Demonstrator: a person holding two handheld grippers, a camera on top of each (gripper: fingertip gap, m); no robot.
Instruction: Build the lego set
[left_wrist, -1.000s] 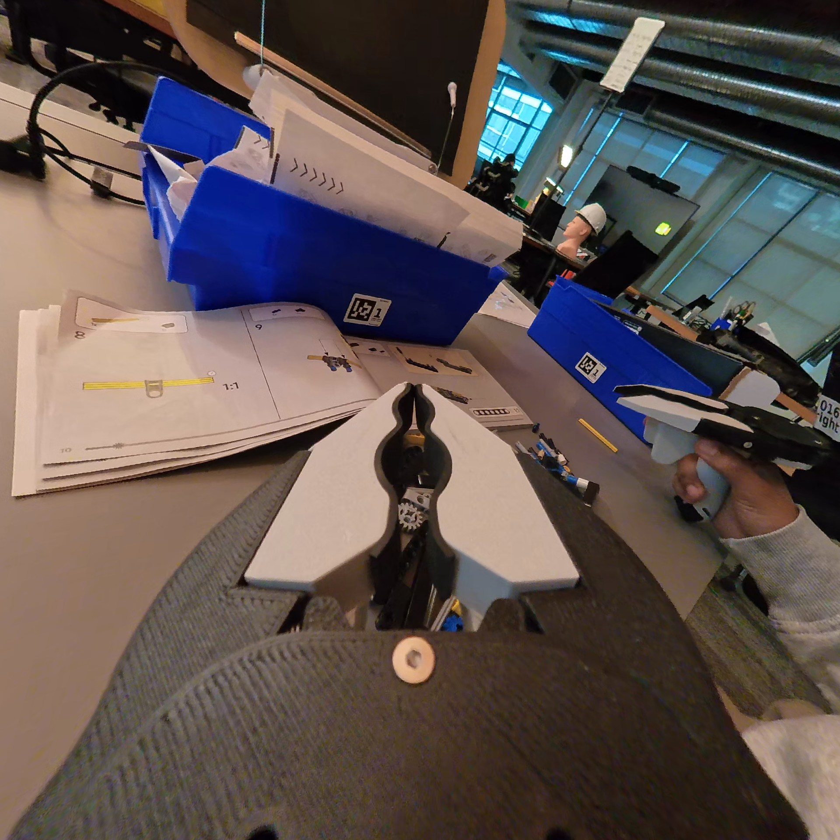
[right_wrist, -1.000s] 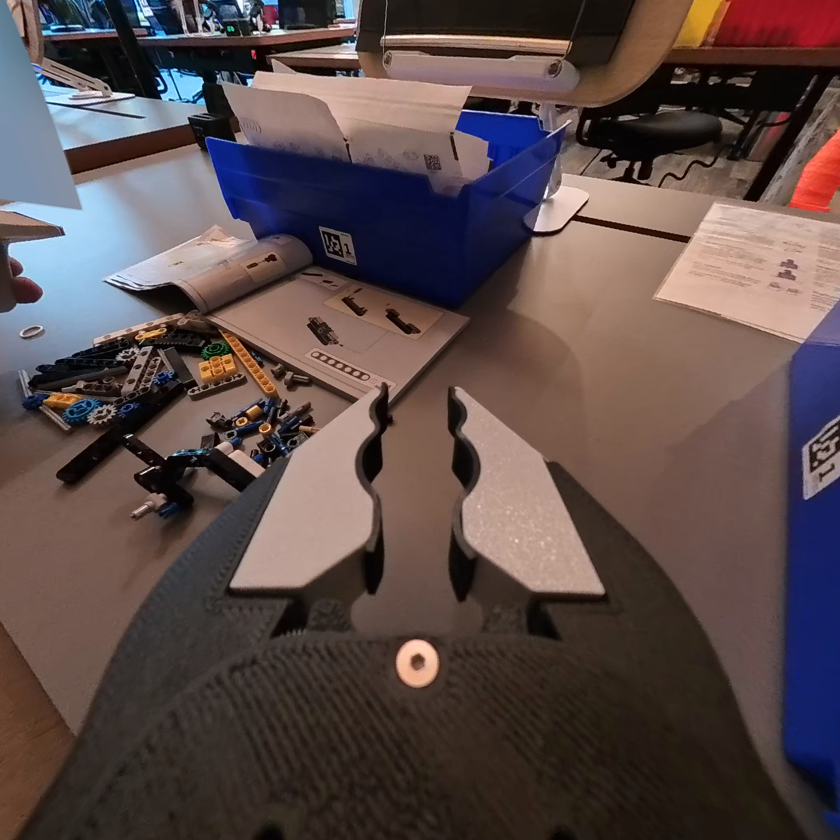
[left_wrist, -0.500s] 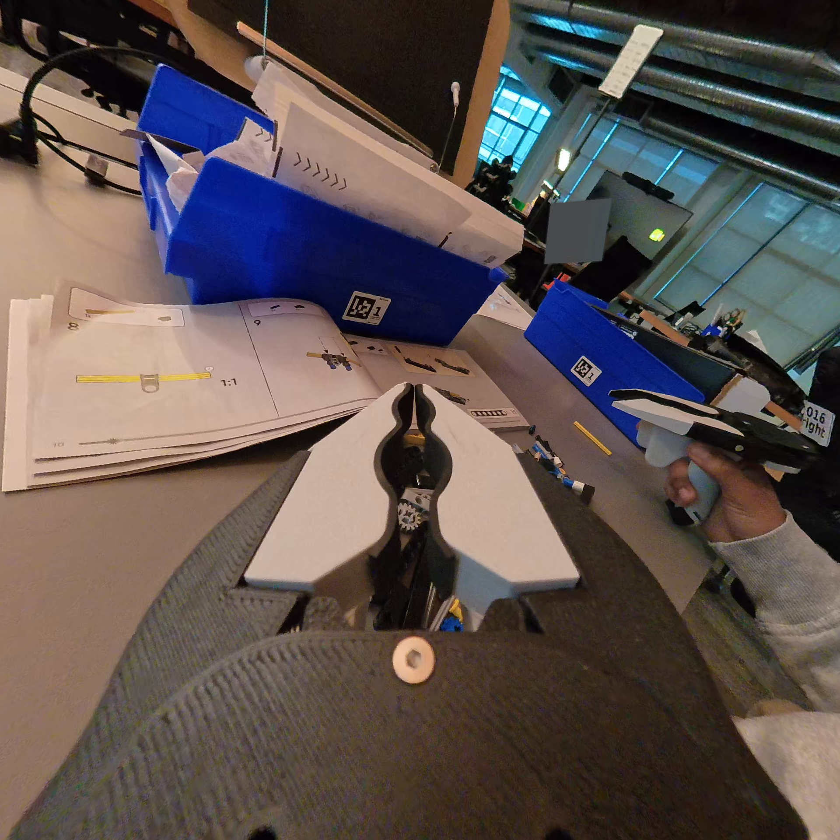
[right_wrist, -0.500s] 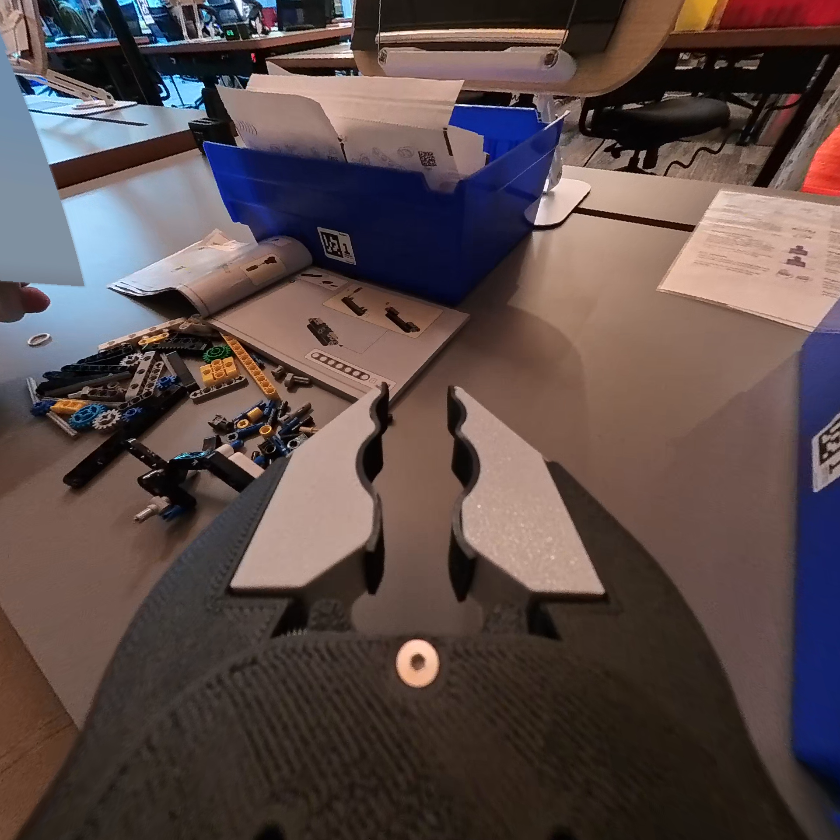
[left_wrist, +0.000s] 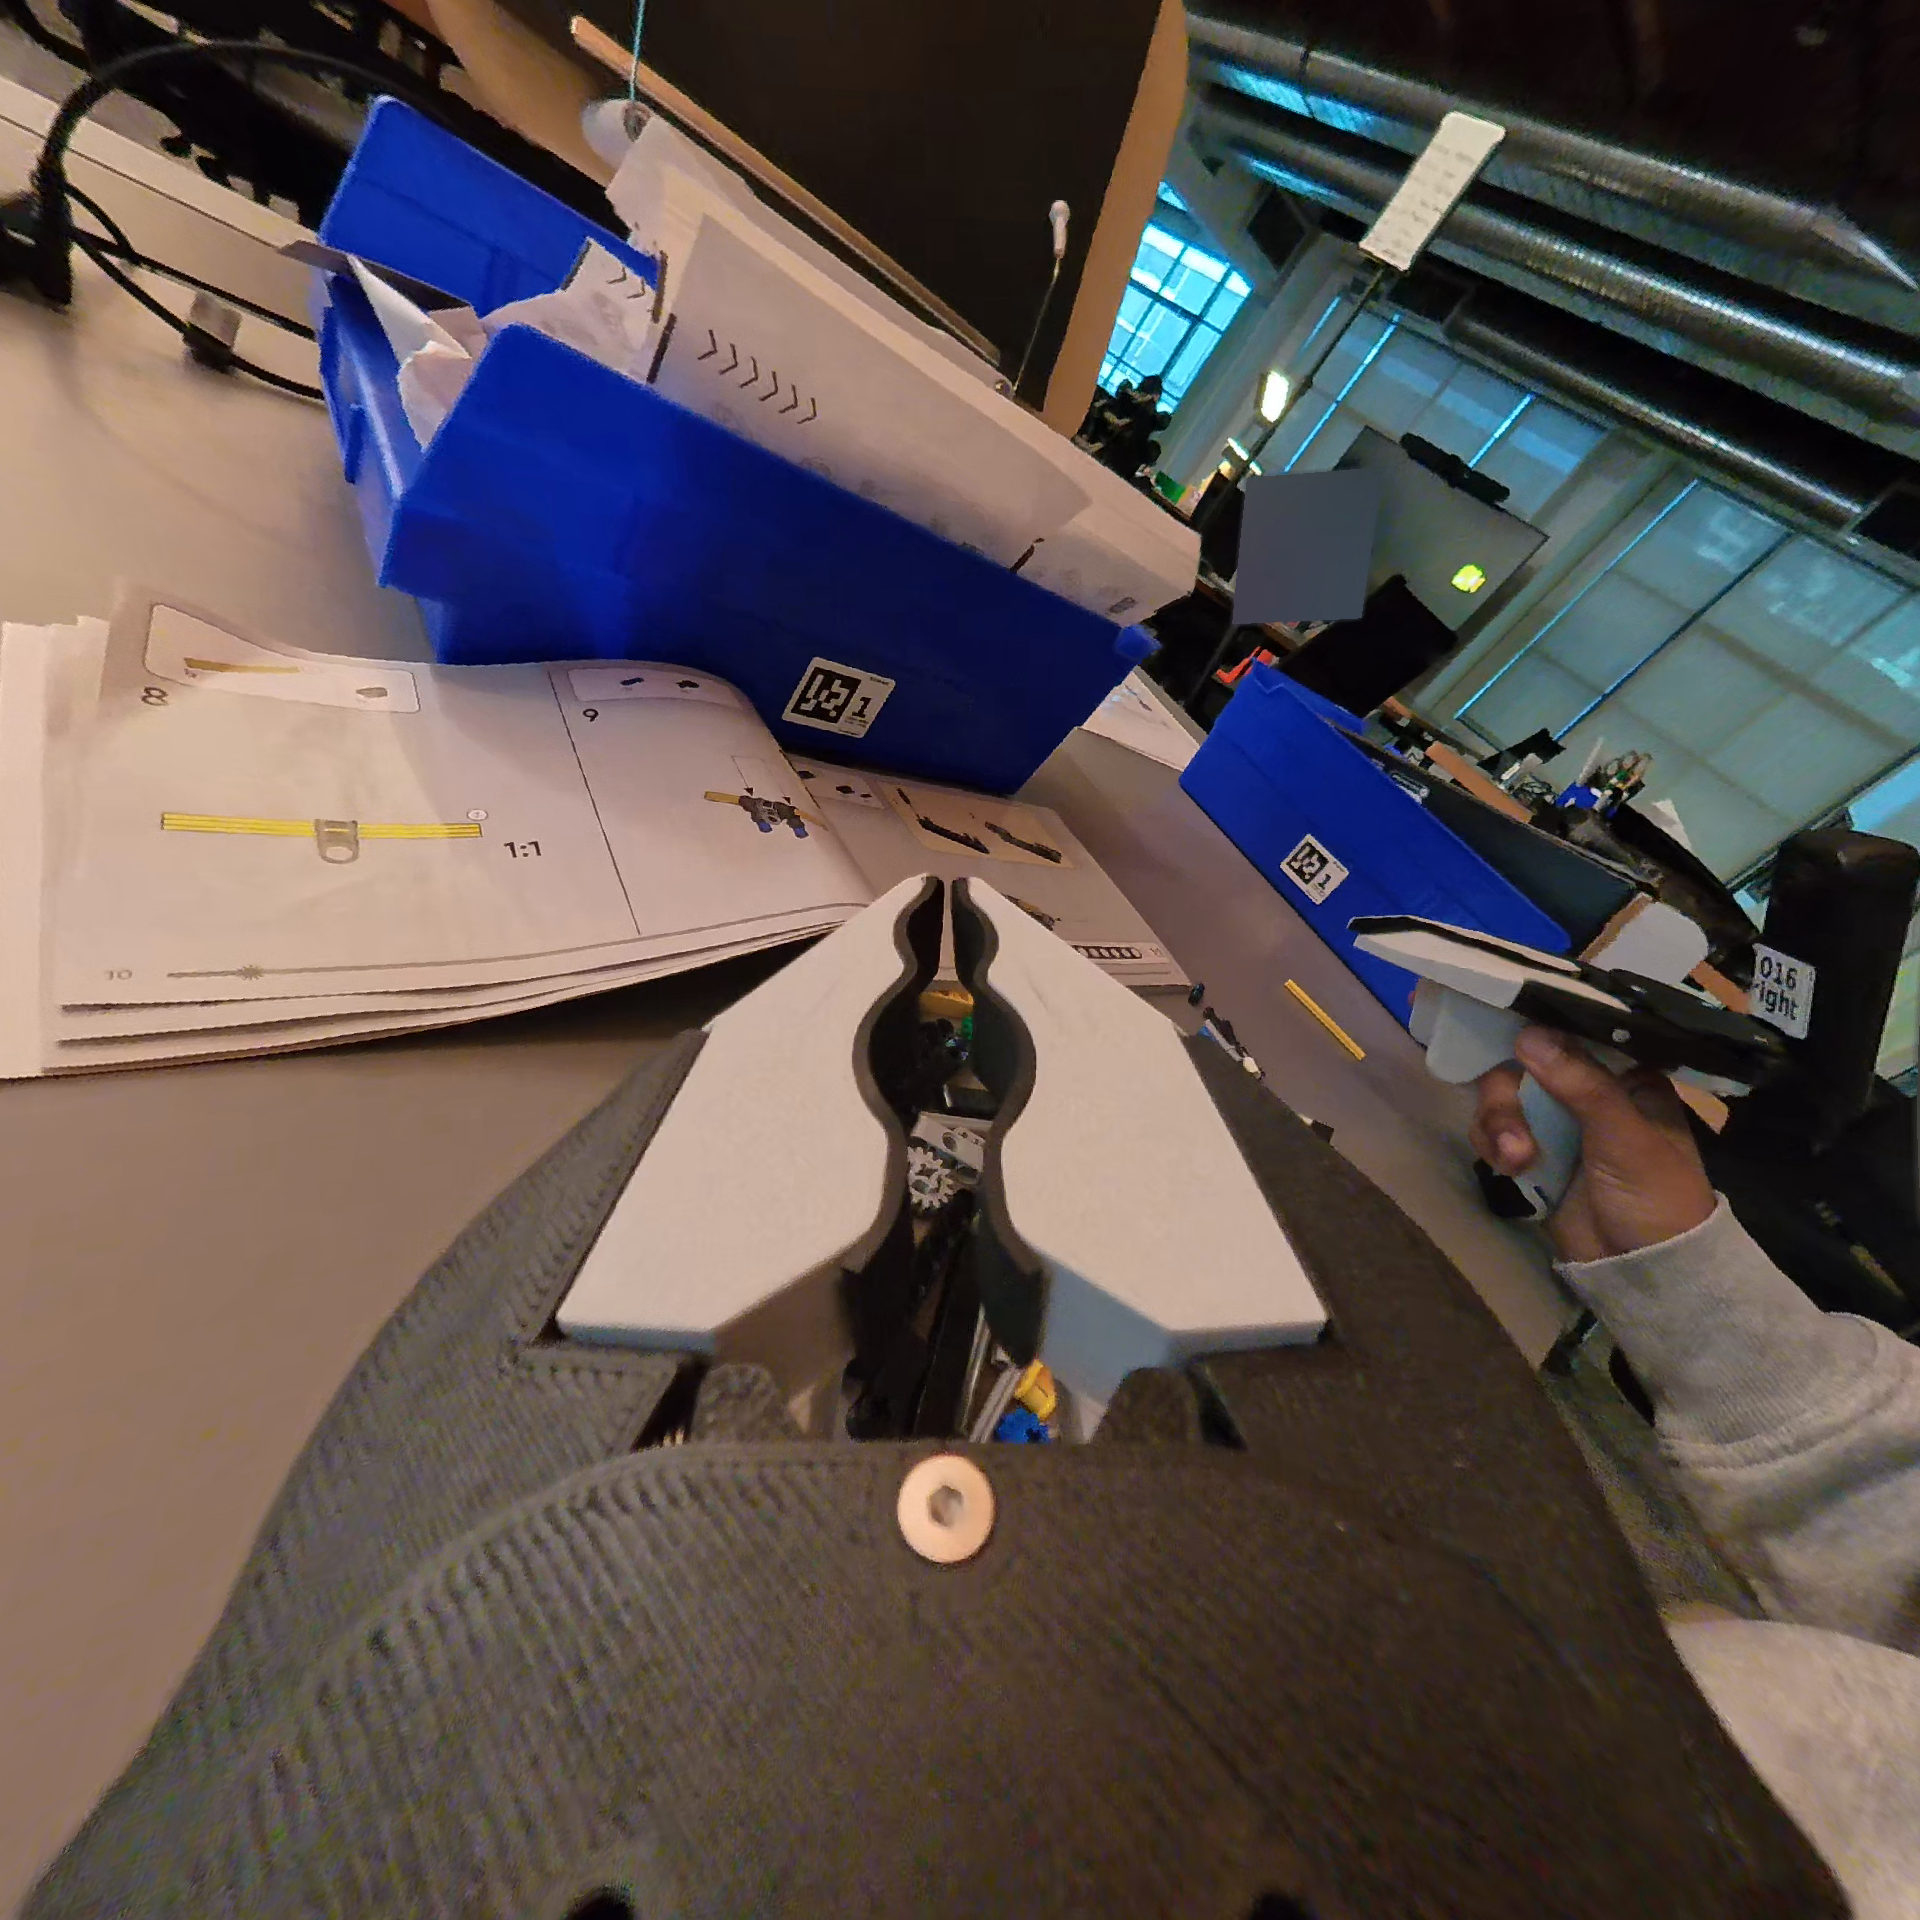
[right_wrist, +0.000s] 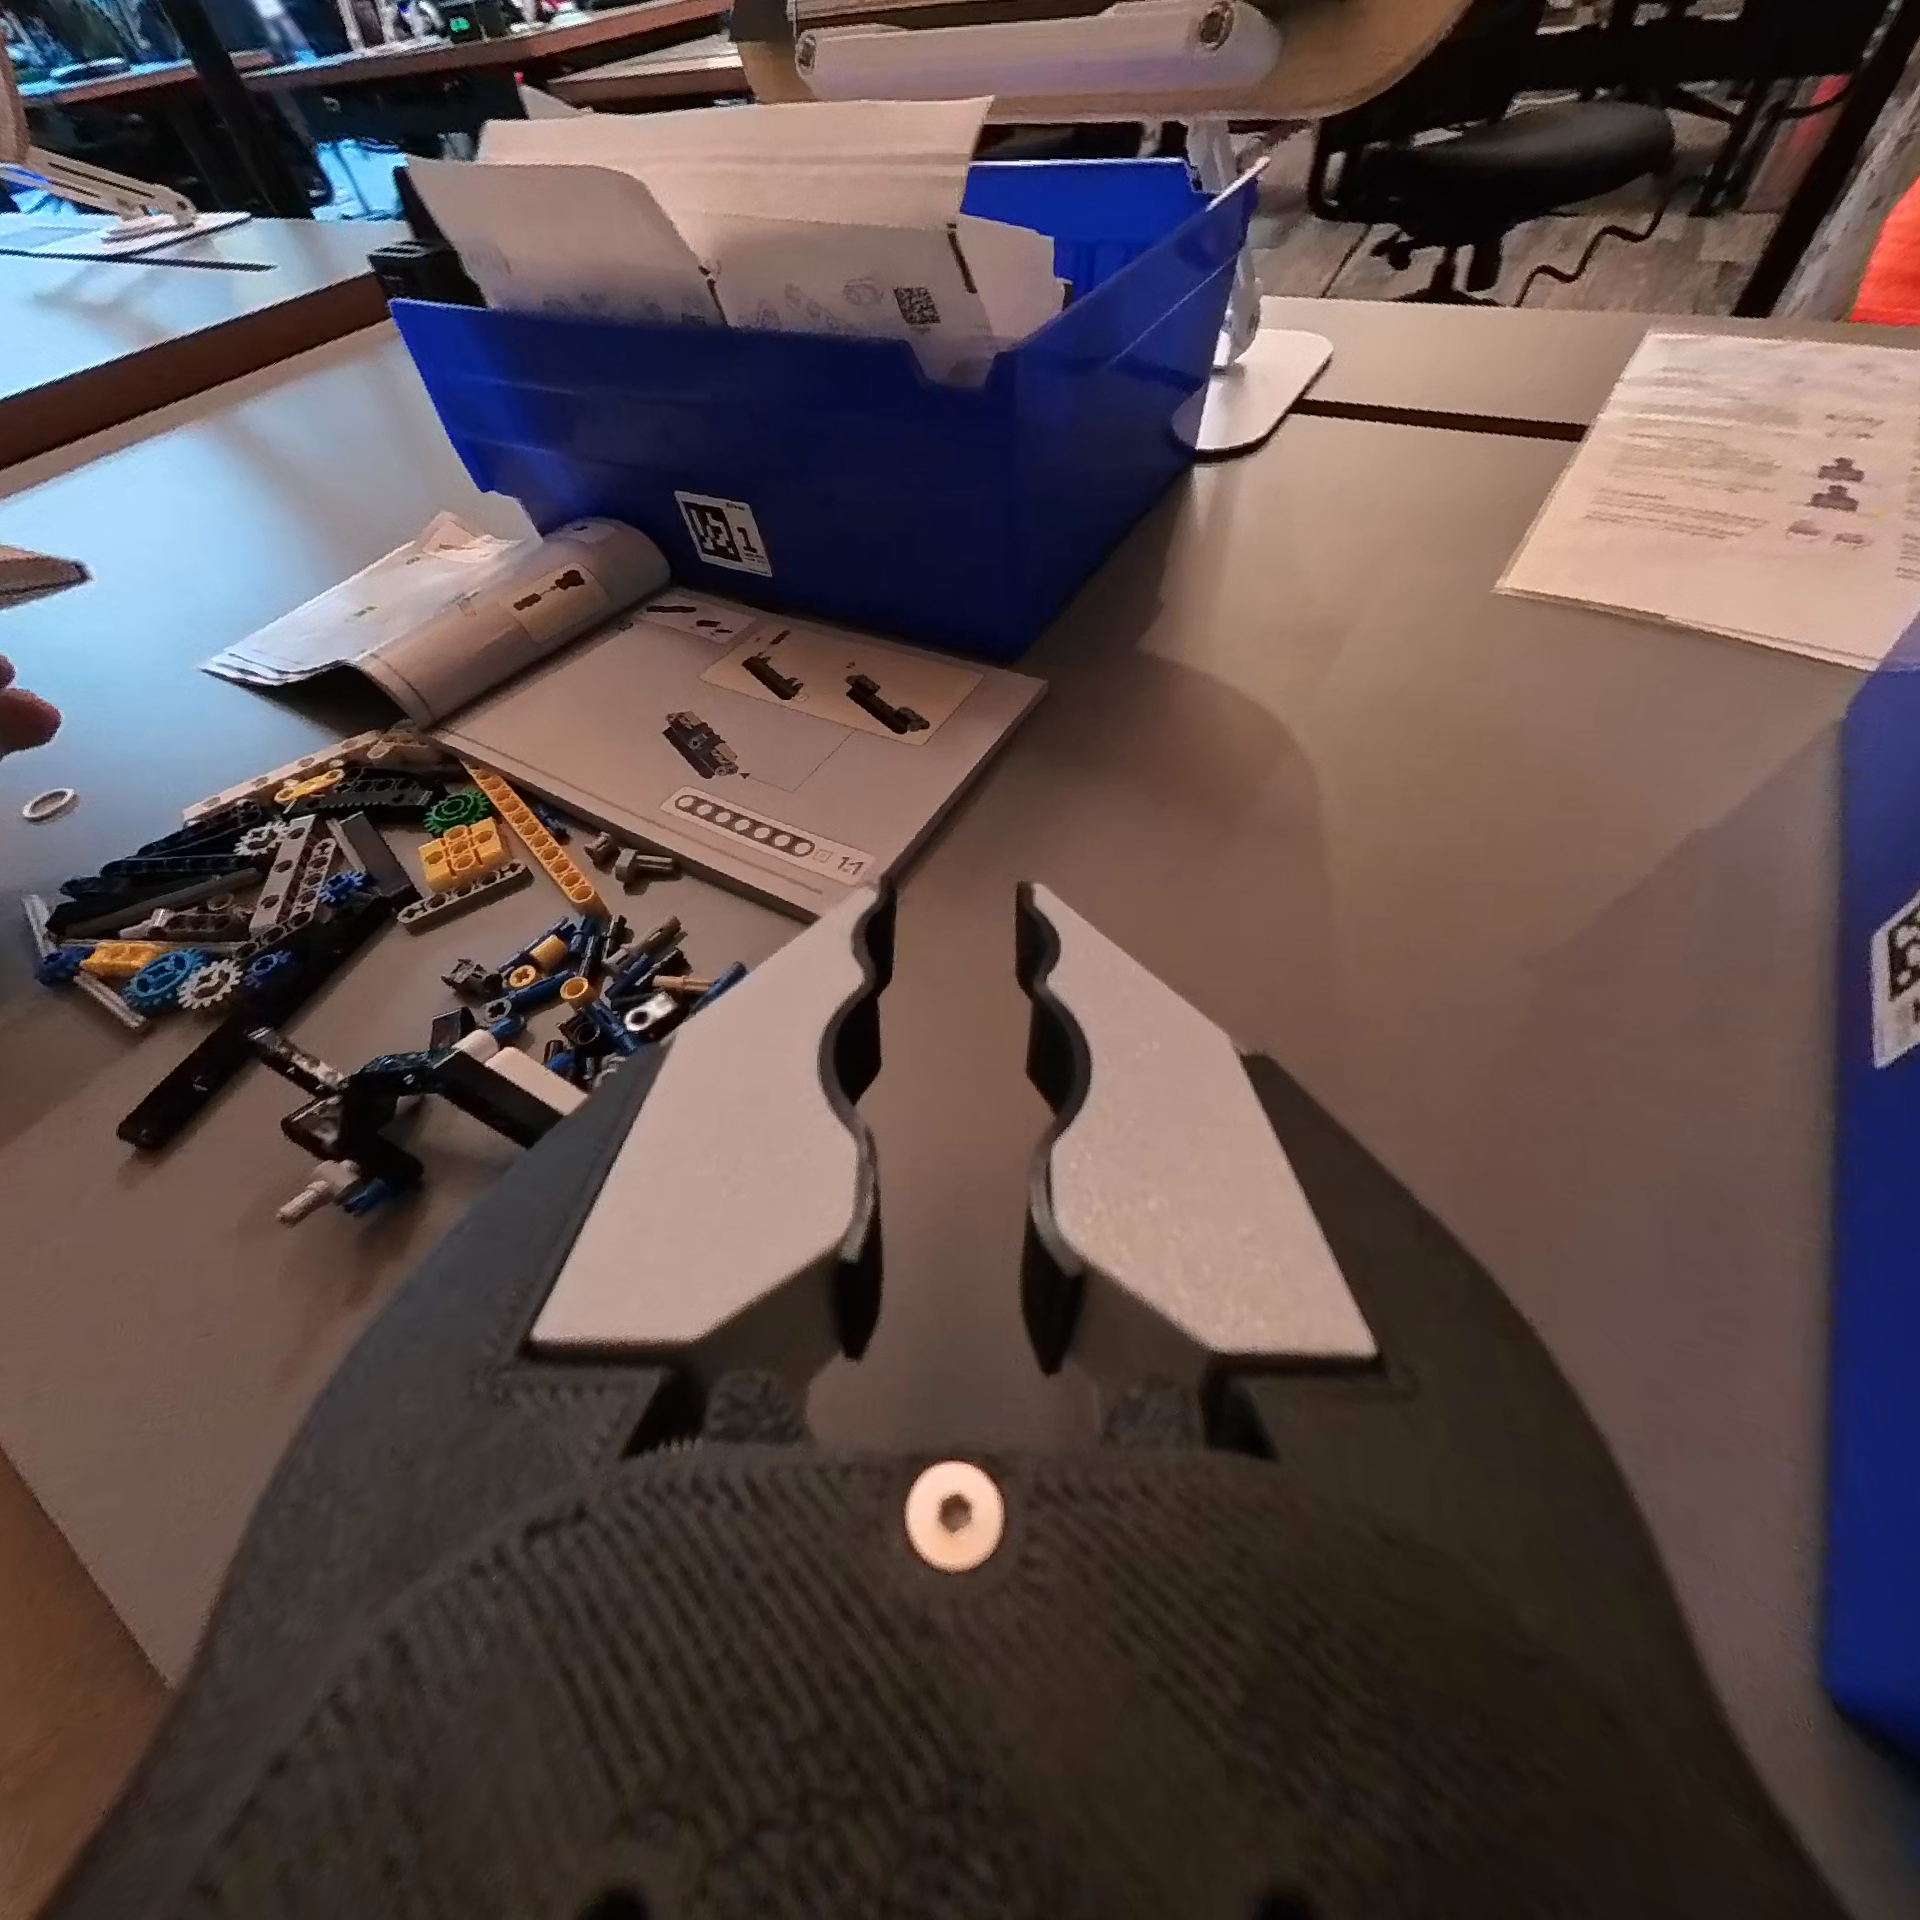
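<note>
Left gripper (left_wrist: 948, 896) with fingertips pressed together, nothing pinched, tilted above the grey table (left_wrist: 208, 1195); Lego pieces glimpsed through the gap behind the tips. Right gripper (right_wrist: 954, 902) spread apart, empty, hovering over bare tabletop.

Just left of the right gripper — a loose pile of Lego pieces (right_wrist: 343, 914): black and yellow beams, blue, white and green gears, small blue pins, plus a partly built black assembly (right_wrist: 353, 1117) nearest the table edge. Beyond the pile, an open instruction booklet (right_wrist: 748, 748) lying flat, touching a blue bin (right_wrist: 852, 468) stuffed with white paper packaging. Second blue bin (right_wrist: 1881, 1143) at the far right edge of the right wrist view. Printed sheet (right_wrist: 1745, 488) farther back on the table.

From the left wrist view — a hand (left_wrist: 1600, 1153) in a grey sleeve holding the right gripper's handle off to the right, beside the second bin, with a thin yellow stick (left_wrist: 1325, 1020) on the table between.
</note>
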